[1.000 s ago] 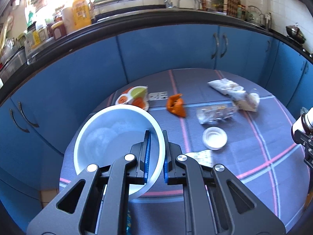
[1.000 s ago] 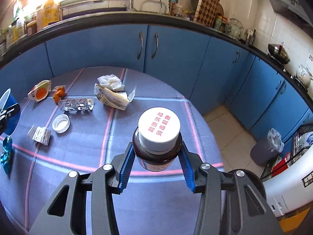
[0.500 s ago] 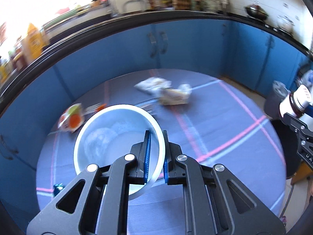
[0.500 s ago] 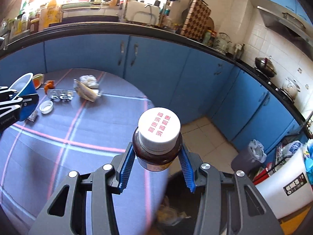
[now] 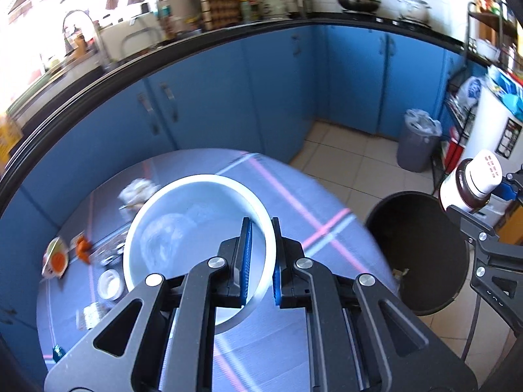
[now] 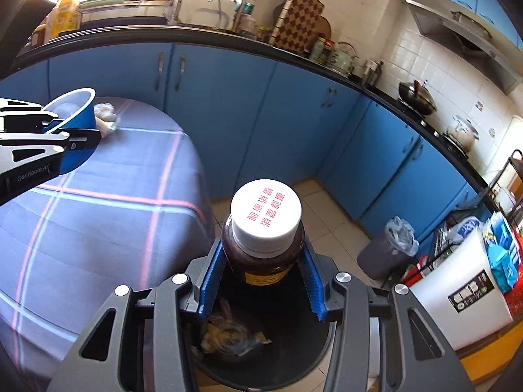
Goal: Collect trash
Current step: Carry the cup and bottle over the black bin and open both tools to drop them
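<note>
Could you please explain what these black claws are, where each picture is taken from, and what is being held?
There is no robot here: a person holds a hand-operated two-finger gripper in each hand, and a fisheye camera on each one looks forward along its fingers.

The left wrist view shows the left gripper shut on the rim of a blue bowl with a white inside, carried above the table, which has a purple checked cloth. On the cloth lie scraps of trash, blurred here: a crumpled tissue, an orange scrap and a small white lid.

The right wrist view shows the right gripper shut on a brown bottle with a white cap, held above the black bin on the floor, which already holds some rubbish. Each gripper also appears at the edge of the other's picture.
</note>
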{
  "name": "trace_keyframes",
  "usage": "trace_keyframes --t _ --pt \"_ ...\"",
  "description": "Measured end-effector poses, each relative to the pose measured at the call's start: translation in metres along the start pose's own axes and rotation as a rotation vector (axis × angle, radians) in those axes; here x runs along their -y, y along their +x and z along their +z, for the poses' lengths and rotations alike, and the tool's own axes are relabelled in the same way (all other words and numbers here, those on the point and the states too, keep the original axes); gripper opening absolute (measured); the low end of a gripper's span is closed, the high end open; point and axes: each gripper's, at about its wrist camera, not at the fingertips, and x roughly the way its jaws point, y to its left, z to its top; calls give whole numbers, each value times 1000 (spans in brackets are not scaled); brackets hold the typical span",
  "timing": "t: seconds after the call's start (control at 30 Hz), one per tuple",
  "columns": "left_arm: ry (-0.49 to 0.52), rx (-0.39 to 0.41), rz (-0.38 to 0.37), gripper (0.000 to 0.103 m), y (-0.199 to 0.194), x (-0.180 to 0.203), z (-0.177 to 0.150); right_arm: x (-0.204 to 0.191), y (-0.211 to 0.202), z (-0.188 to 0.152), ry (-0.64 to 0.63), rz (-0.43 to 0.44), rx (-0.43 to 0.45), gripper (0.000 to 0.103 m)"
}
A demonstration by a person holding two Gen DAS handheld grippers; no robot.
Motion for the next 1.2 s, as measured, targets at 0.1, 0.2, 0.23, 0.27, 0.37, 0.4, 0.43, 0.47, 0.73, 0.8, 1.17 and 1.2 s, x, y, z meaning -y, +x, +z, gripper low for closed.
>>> trace_keyframes --t 0.1,0.2,0.23,0.27,0.37,0.4,0.43,0.47,0.73,0.8,1.17,1.2 --pt "31 -4 -27 12 5 22 6 14 2 -8 13 -13 -8 44" --pt "65 -4 -53 12 11 46 13 29 5 -14 23 -21 -16 44" --pt "73 -5 -59 12 11 50 14 35 6 -17 27 -22 -19 44" --pt "82 -6 -69 12 13 56 16 40 7 -19 33 -21 -21 44" --pt "116 -9 -88 12 18 78 22 53 8 -25 51 -20 -25 44" --pt "123 -9 -91 12 19 82 23 56 9 -26 56 -22 -26 44" --pt "129 -9 -95 12 21 87 25 63 9 -28 69 -20 -26 44" --pt "135 -11 -101 12 23 92 27 68 10 -29 79 -14 -24 44" --pt "164 -27 -127 12 35 118 39 81 16 -36 96 22 -13 44" --pt "168 -21 -126 13 35 121 41 79 16 -37 92 36 3 50" --pt "191 -11 -115 14 38 131 43 79 8 -38 74 -26 59 82" --pt "191 -9 -121 14 37 132 43 79 8 -38 74 -31 56 82"
